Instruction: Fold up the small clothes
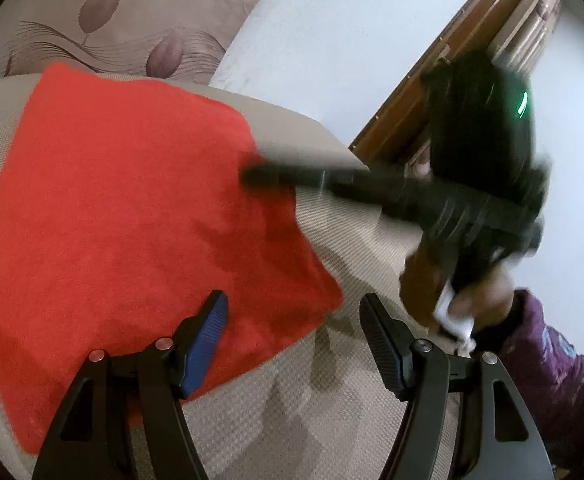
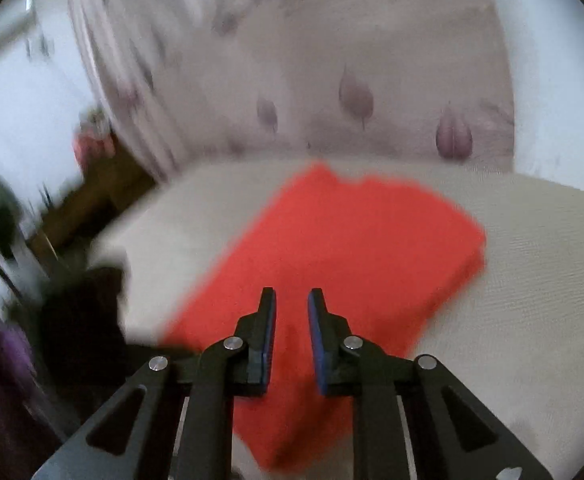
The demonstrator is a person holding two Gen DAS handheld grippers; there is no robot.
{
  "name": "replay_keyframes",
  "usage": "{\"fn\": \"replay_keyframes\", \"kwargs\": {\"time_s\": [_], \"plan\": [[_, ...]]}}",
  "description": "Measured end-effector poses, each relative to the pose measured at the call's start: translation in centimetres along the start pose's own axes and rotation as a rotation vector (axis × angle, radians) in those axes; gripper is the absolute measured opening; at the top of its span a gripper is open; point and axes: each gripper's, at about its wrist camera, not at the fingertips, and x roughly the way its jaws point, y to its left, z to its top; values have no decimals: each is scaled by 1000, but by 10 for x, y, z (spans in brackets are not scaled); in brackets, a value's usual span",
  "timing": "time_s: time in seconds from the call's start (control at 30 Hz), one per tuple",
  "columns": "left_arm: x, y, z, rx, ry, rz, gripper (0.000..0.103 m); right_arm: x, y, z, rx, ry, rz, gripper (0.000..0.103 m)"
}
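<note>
Two grippers work over one red cloth [image 1: 131, 216] that lies flat on a beige woven cushion [image 1: 356, 384], folded into a neat block with straight edges. From the left wrist view, the left gripper [image 1: 292, 312] hangs low over the near edge of the cloth with its jaws spread wide and nothing between them; one blue pad [image 1: 207, 340] sits above the red fabric and the other finger above bare cushion just beside the cloth's corner. The right gripper [image 2: 292, 300] points down toward the cloth from the other side, its jaws narrowly parted and opening, the gap between the pads empty and the red fabric showing beneath them. In the left view that same tool appears as a blurred black body with a green light, its long fingers [image 1: 275, 174] reaching across the cushion's edge to the right border of the cloth; whether the tips touch the fabric I cannot tell. A hand [image 1: 452, 292] grips its handle, with a purple sleeve [image 1: 552, 364] behind it. Beyond the cushion hangs a pale pinkish curtain with a leaf pattern [image 2: 356, 96], next to a white wall [image 1: 332, 32] and a brown wooden door frame [image 1: 444, 60]. The right view is smeared, so its dark left edge is unreadable.
</note>
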Motion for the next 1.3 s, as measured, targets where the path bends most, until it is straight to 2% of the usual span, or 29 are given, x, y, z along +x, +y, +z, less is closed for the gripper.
{"fn": "replay_keyframes", "kwargs": {"time_s": [0.03,0.07,0.13,0.17,0.23,0.3,0.4,0.47,0.53,0.63,0.7,0.8,0.87,0.9,0.93,1.03,1.13,1.3], "plan": [[-4,0,-2,-1,-2,6,68,5,-4,-11,18,36,-33,16],[-10,0,-7,0,0,19,68,9,-11,-21,55,61,-61,10],[-22,2,-15,9,2,34,68,8,-20,-37,122,56,-47,7],[-27,4,-18,7,5,43,68,3,-14,-37,103,47,-57,11],[-36,12,-25,-16,18,46,68,9,-5,-38,77,96,-63,12],[-41,17,-30,-38,37,51,68,8,1,-36,81,87,-70,15],[-45,22,-35,-50,33,64,68,-4,16,-40,65,43,-100,15],[-48,23,-37,-56,28,72,68,2,24,-52,48,99,-138,15],[-52,21,-39,-51,23,89,68,4,29,-55,38,84,-152,15],[-62,15,-41,-23,-8,171,68,4,32,-53,36,99,-169,15],[-70,12,-38,13,-40,260,68,-2,30,-55,52,88,-163,15],[-76,10,-32,47,-65,321,69,-4,31,-58,61,58,-169,15],[-76,9,-25,65,-65,367,72,-6,27,-58,86,50,-164,15],[-77,7,-22,80,-76,406,77,-5,28,-56,95,48,-162,15],[-78,5,-18,106,-95,454,81,-5,28,-56,103,45,-162,15],[-83,5,-8,157,-149,531,88,-7,30,-56,116,32,-164,19],[-86,6,-2,186,-178,564,91,-7,31,-56,113,26,-164,22],[-82,13,8,210,-179,607,93,-8,29,-57,131,12,-140,29]]}}
